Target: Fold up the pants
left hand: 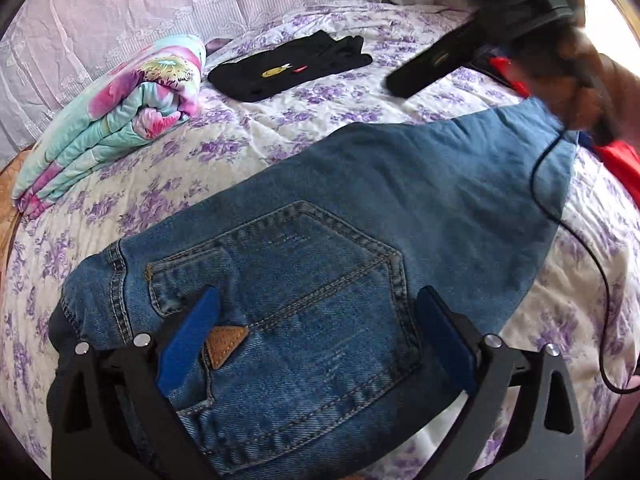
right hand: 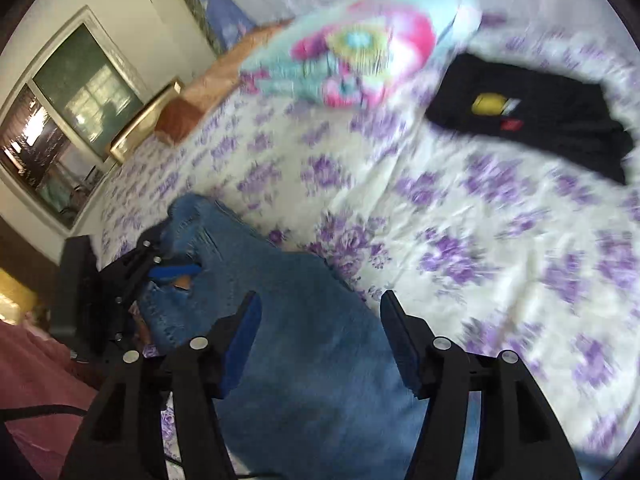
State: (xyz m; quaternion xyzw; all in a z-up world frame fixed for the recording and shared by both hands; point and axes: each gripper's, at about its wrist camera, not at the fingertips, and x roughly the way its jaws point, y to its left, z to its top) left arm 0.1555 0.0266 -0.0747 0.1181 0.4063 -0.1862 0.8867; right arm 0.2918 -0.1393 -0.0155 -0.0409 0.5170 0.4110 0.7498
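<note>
Blue denim jeans (left hand: 360, 216) lie folded on the purple-flowered bedspread (left hand: 168, 184), back pocket up with a tan leather patch (left hand: 226, 346). My left gripper (left hand: 316, 312) is open, its blue-padded fingers spread low over the pocket at the waist end. In the right wrist view the jeans (right hand: 312, 344) run from lower centre to the left, and the left gripper (right hand: 176, 272) shows at their far end. My right gripper (right hand: 320, 312) is open just above the leg end, holding nothing. The right wrist view is motion-blurred.
A folded floral quilt (left hand: 120, 120) lies at the back left. A folded black garment (left hand: 288, 66) with a yellow emblem lies behind the jeans. Red cloth (left hand: 618, 164) and a black cable (left hand: 576, 240) lie at the right. A window (right hand: 60, 120) is at the left wall.
</note>
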